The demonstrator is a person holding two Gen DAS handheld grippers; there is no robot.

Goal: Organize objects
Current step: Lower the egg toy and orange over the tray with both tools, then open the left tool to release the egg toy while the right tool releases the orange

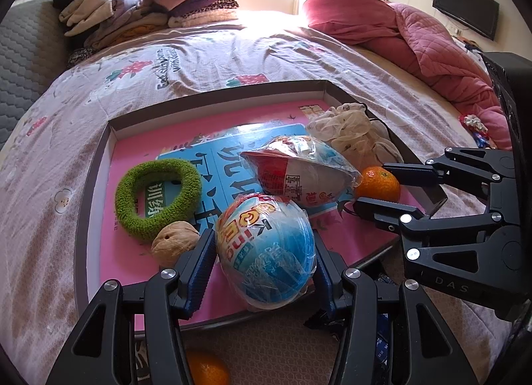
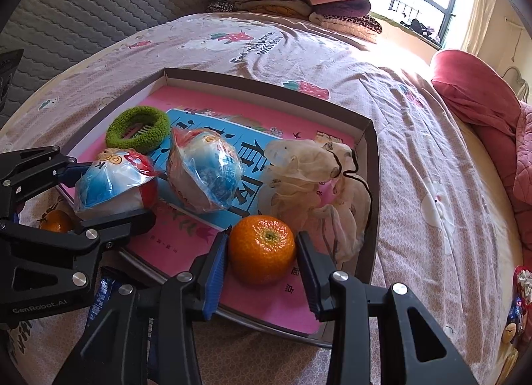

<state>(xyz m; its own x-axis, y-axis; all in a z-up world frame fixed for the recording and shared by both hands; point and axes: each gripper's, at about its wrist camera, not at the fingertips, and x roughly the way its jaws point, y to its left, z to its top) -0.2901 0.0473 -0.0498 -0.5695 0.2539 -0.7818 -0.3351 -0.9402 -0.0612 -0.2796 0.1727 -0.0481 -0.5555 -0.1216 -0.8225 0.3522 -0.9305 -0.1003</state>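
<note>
Bedding in a pale pink print covers the bed [image 1: 206,62], and on it lies a shallow cardboard tray [image 1: 99,158] with a pink and blue printed sheet as its floor. At the near edge of that tray, the left gripper [image 1: 264,252] has its two fingers set on either side of a blue wrapped egg-shaped toy [image 1: 266,248], the blue-ribbed pads pressed against the plastic wrap, so it is grasping the toy. The toy appears to rest on the tray floor, though contact underneath is hidden. Just left of it sits a walnut [image 1: 174,243], touching the near side of a green fuzzy hair ring [image 1: 158,198]. Behind the blue toy lies a second wrapped egg toy [image 1: 302,172], red and white, tilted on its side. At the far right of the tray is a crumpled cream mesh bag [image 1: 352,132] with a black cord. The right gripper [image 2: 262,252] straddles a mandarin orange [image 2: 262,248] on the near right part of the tray; its fingers stand just beside the fruit with slivers of gap on both sides, so it looks released rather than clenched. A second orange [image 1: 207,370] lies on the bedding outside the tray, near its front edge. Folded clothes [image 1: 146,2] are stacked at the far left of the bed, and a rose quilt [image 1: 415,32] is bunched at the far right.
</note>
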